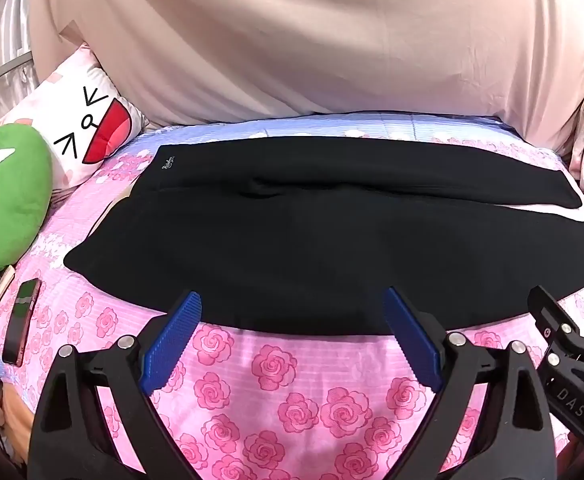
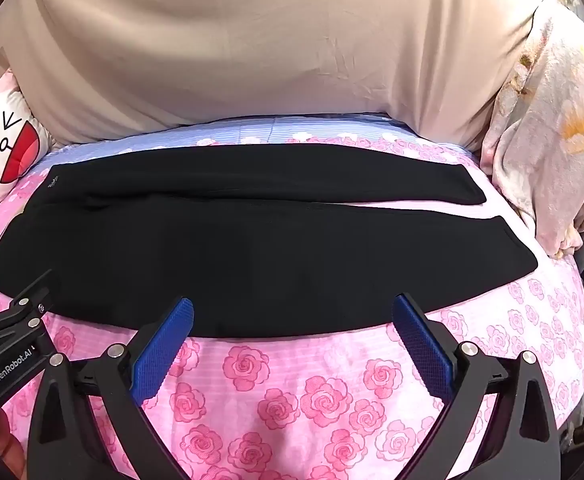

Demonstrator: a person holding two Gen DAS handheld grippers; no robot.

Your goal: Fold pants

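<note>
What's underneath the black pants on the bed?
The black pants lie flat on the pink rose-print bedsheet, which shows all around them and between the legs. Whatever lies directly beneath the fabric is covered.

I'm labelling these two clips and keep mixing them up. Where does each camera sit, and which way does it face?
Left wrist: rides the left hand-held gripper, angled down at the black pants' waist half; the right hand-held gripper shows at the right edge.
Right wrist: rides the right hand-held gripper, angled down at the leg ends; the left hand-held gripper's tip shows lower left.
Shared: pants, rose bedsheet, beige blanket, cartoon pillow.
</note>
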